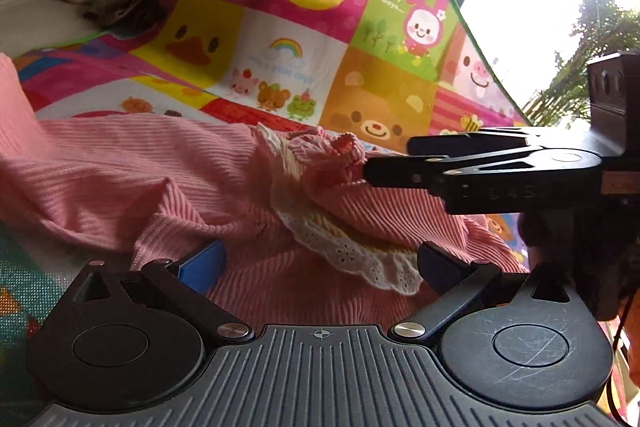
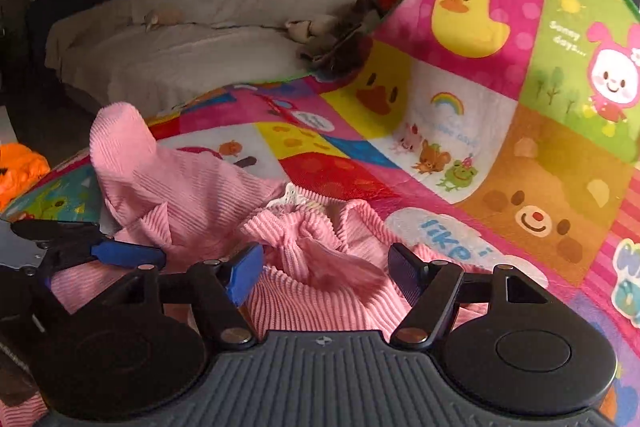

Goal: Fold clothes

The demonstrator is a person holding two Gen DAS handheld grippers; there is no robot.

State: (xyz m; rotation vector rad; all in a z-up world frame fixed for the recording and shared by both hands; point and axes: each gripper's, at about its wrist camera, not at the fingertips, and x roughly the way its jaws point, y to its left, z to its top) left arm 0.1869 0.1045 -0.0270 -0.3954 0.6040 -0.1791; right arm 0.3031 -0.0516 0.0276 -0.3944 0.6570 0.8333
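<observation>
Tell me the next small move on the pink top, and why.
Probably close the right claw on the bunched pink top: its fingers stand open with ribbed fabric heaped between them, and the left claw is open too, so nothing seems gripped yet.

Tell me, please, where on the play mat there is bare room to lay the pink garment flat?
Bare play mat lies beyond the pink garment, around the rainbow and bear squares, up to the raised green edge. Nearer, it is crowded: bunched fabric, lace trim and both grippers.
</observation>
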